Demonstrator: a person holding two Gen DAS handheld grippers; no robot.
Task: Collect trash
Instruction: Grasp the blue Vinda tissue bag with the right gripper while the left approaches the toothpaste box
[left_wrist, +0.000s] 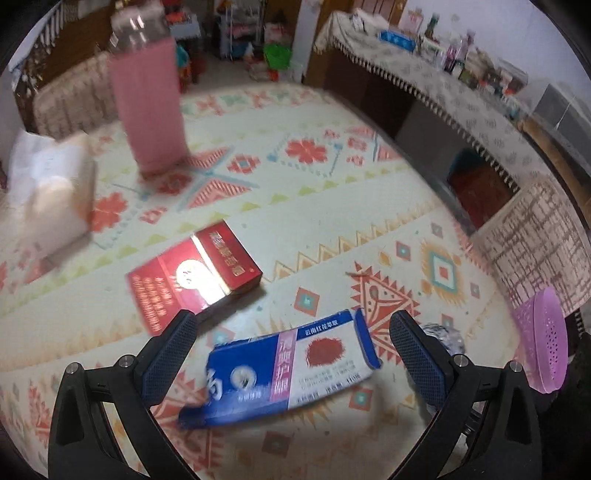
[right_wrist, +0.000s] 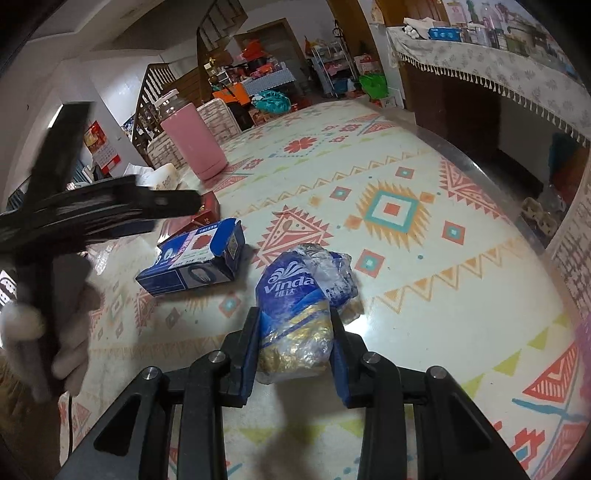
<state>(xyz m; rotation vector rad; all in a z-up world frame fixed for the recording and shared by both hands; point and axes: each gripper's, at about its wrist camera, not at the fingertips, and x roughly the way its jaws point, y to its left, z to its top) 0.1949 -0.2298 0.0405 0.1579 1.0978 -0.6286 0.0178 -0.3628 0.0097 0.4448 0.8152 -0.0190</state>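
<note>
A blue and white cardboard box (left_wrist: 291, 363) lies flat on the patterned tablecloth, between the fingers of my open left gripper (left_wrist: 293, 354), which is just above it. It also shows in the right wrist view (right_wrist: 199, 258). A red cigarette-style box (left_wrist: 192, 277) lies just beyond it. My right gripper (right_wrist: 295, 332) is shut on a crumpled blue Vinda tissue wrapper (right_wrist: 295, 302) with gold foil inside. The left gripper (right_wrist: 110, 210) appears blurred at the left of the right wrist view, over the boxes.
A pink bottle with a clear top (left_wrist: 147, 99) stands at the far left of the table. A white tissue pack (left_wrist: 48, 188) lies at the left edge. A purple perforated basket (left_wrist: 546, 343) stands off the table's right edge. A cluttered sideboard (left_wrist: 461, 85) runs along the right.
</note>
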